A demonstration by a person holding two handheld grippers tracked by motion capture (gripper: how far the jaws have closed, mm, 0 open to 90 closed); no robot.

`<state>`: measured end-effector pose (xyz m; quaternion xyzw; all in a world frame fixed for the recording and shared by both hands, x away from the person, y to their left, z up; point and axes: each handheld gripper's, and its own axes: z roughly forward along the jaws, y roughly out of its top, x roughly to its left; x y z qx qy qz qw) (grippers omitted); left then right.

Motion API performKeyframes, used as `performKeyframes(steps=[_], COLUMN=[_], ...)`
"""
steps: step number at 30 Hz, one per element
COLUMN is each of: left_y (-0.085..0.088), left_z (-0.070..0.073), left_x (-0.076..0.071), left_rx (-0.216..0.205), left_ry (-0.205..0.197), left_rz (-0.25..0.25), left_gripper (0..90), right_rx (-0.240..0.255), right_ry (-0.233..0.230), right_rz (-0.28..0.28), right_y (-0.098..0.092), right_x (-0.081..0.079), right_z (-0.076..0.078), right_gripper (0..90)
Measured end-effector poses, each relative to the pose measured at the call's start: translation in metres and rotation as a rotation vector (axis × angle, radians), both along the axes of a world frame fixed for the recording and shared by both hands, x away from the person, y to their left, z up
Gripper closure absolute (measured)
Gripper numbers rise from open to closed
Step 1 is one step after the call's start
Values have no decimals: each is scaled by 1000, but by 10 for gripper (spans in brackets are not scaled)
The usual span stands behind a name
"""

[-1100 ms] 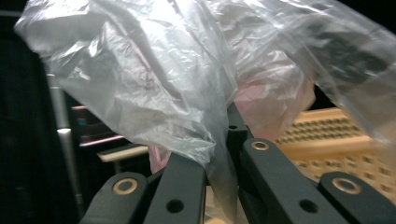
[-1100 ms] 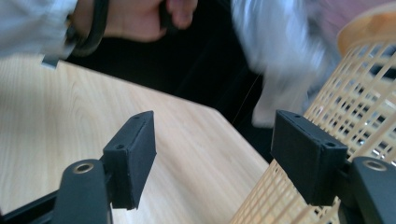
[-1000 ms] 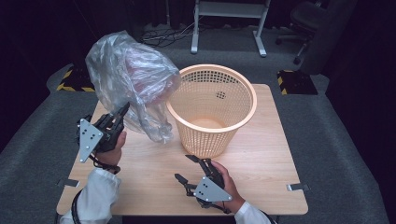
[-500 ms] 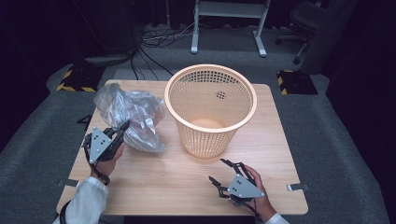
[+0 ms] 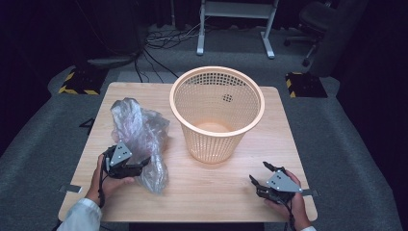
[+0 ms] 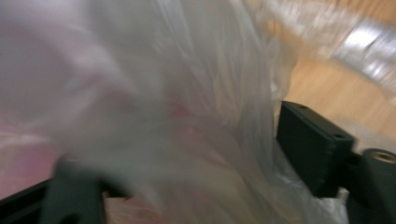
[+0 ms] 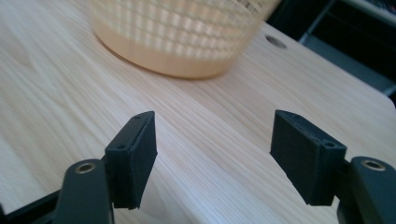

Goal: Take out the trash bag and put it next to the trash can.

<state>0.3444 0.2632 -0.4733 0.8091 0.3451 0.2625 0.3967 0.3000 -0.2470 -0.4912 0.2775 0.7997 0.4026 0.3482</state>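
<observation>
Spreading across most of the high view, your wooden bench (image 5: 226,192) carries everything you are working with. At its middle stands the peach mesh basket (image 5: 216,113), upright, its mouth open to the ceiling and its narrower base on the wood. Left of it and just apart lies the clear plastic bag (image 5: 139,139), crumpled flat, its long axis running from the far left part of the bench toward your near edge, the nearer end bunched beside your left hand (image 5: 103,180). Your left tongs (image 5: 137,166) sit against that near end; in the left gripper view the film drapes between the parted jaws, so whether they grip it cannot be told. Your right tongs (image 7: 212,154) rest released at the near right, well apart from the basket, jaws wide.
</observation>
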Motion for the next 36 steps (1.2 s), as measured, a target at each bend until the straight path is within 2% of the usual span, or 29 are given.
performKeyframes(steps=[1, 2, 5, 7, 8, 10, 11, 12, 13, 14, 15, 16, 17, 18, 19, 20, 21, 22, 23, 24, 27, 28, 36], left_y=[0, -1, 4, 6, 8, 15, 15, 17, 18, 21, 21, 24, 24, 27, 27, 28, 29, 31, 32, 29, 28, 29, 31], left_z=[0, -2, -4, -5, -6, -10, -10, -11, -14, -18, -18, -22, -22, -28, -28, -29, -30, -30, -31, -32, -32, -32, -32], left_x=[0, -2, -5, -10, -13, -21, -21, -23, -25, -29, -29, -32, -32, -33, -33, -35, -36, -37, -38, -41, -41, -41, -40], left_rx=[0, 12, -16, -21, -16, -63, -63, -63, -62, -60, -60, -70, -70, -70, -70, -63, -71, -77, -70, -17, -9, -10, -9], left_ry=[0, 5, 90, 130, 137, 178, 178, 196, 219, 240, 240, 269, 269, 290, 290, 277, 275, 277, 267, 235, 231, 233, 232], left_rz=[0, 24, 30, 41, 48, 42, 42, 49, 55, 56, 56, 51, 51, 65, 65, 59, 60, 58, 51, 40, 36, 34, 16], left_gripper=[247, 225, 226, 227, 217, 215, 211, 212, 212, 220, 223, 216, 217, 228, 232, 226, 226, 228, 228, 231, 229, 229, 229], right_rx=[0, 11, 33, 48, 63, 68, 68, 71, 71, 95, 95, 105, 105, 113, 113, 122, 122, 133, 133, 134, 129, 103, 111], right_ry=[0, 32, 59, 78, 103, 116, 116, 135, 135, 170, 170, 198, 198, 233, 233, 274, 274, 309, 309, 342, 357, 394, 411], right_rz=[0, -32, -58, -79, -97, -106, -106, -121, -121, -114, -114, -129, -129, -124, -124, -131, -131, -132, -132, -143, -144, -150, -134], right_y=[0, -9, -17, -24, -30, -34, -34, -38, -38, -42, -42, -45, -45, -49, -49, -52, -52, -56, -56, -58, -59, -58, -58], right_x=[0, 3, 5, 7, 9, 10, 10, 11, 11, 12, 12, 13, 13, 14, 14, 16, 16, 18, 18, 20, 21, 22, 23], right_z=[0, 0, 0, 0, 0, 0, 0, 0, 0, 0, 0, -1, -1, -3, -3, -6, -6, -9, -9, -11, -11, -13, -13], right_gripper=[316, 313, 311, 310, 309, 309, 309, 310, 310, 310, 310, 309, 309, 298, 298, 297, 297, 289, 289, 279, 276, 269, 256])
